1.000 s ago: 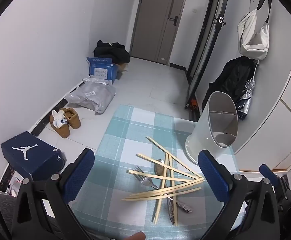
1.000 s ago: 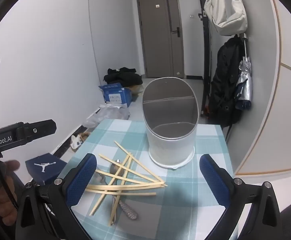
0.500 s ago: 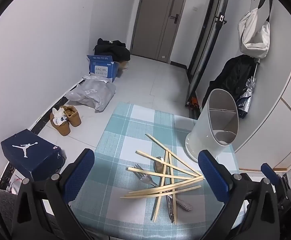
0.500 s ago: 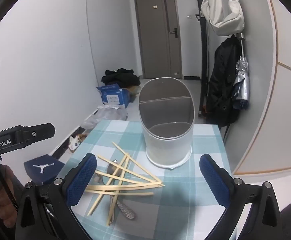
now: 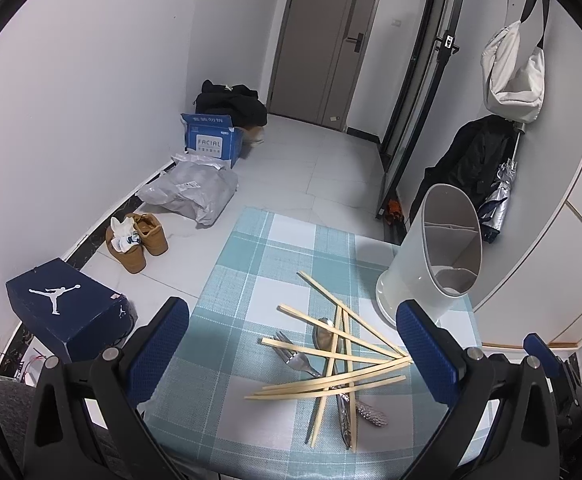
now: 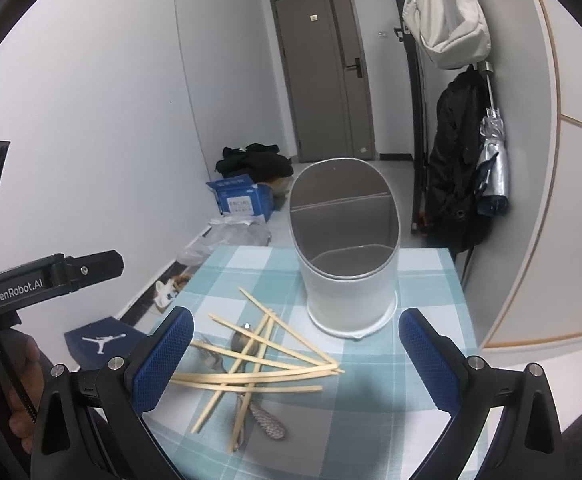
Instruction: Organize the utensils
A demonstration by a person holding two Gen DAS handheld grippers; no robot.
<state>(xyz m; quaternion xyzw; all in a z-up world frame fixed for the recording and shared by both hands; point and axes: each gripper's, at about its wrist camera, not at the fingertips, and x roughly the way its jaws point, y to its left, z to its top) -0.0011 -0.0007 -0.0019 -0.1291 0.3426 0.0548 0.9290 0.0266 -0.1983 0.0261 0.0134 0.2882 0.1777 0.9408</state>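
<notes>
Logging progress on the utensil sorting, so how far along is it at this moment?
Nothing looks sorted yet: the white holder shows no utensils inside. Nothing is in hand either; the left gripper and right gripper are both open and hold nothing. Left to do: the crossed chopsticks, plus the fork and spoon under them, all lie on the checked cloth.
</notes>
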